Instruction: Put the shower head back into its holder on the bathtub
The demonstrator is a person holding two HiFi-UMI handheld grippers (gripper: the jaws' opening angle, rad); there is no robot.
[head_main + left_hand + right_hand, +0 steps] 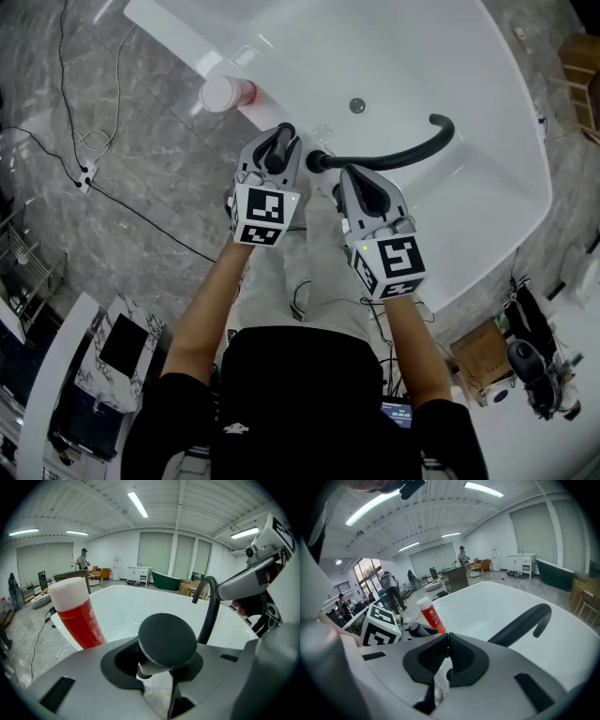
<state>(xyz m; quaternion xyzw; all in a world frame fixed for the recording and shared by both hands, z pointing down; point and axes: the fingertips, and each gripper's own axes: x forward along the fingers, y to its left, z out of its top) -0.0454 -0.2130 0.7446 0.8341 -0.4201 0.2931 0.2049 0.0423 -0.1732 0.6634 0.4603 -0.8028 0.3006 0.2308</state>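
Left tool (pixel 279 142) is clamped on the black round-faced shower head (pixel 166 641), over the rim of the white glossy bathtub (pixel 450 75), near the black curved faucet spout (pixel 403 155). Right tool (pixel 446 641) has its jaws together, nothing between them. A red plastic bottle with a white cap (pixel 225 94) stands on the rim.

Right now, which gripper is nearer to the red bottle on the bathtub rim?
Left. The left gripper, shut on the shower head, is just to the right of the red bottle in the head view. The right gripper, shut, is farther right, beyond the left one.
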